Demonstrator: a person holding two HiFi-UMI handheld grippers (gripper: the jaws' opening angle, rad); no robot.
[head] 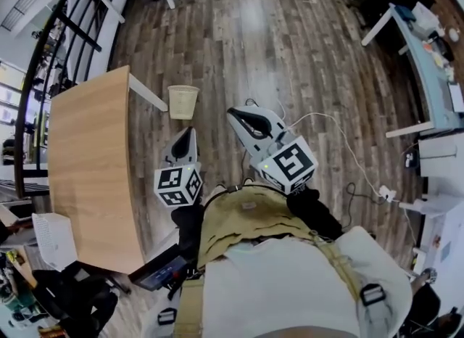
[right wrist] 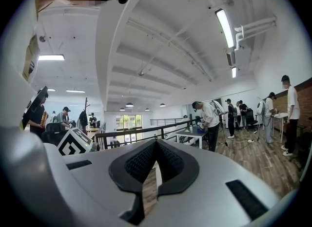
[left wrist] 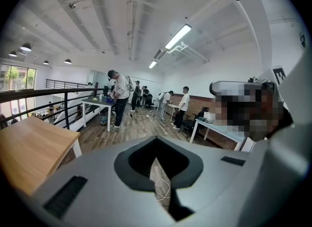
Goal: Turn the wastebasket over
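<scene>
1. Wooden floor (head: 290,54); it bears the task's thing.
2. Table (head: 87,162) at the left; its white leg (head: 148,93) stands just beside the wastebasket.
3. Wastebasket (head: 183,101); pale, upright, mouth up, on the floor ahead of both grippers and touching neither; not yet turned.
4. Right gripper (head: 233,112); jaws together, nothing between them; near the basket, off to its right.
5. Left gripper (head: 191,130); jaws likewise together and empty; aimed at the basket, short of it.
6. Judgement: the step in hand is the approach; no contact made. The next move calls for parting one pair of jaws, closing on the rim, then lifting and rolling until the mouth faces down; a light basket may skid if nudged.
</scene>
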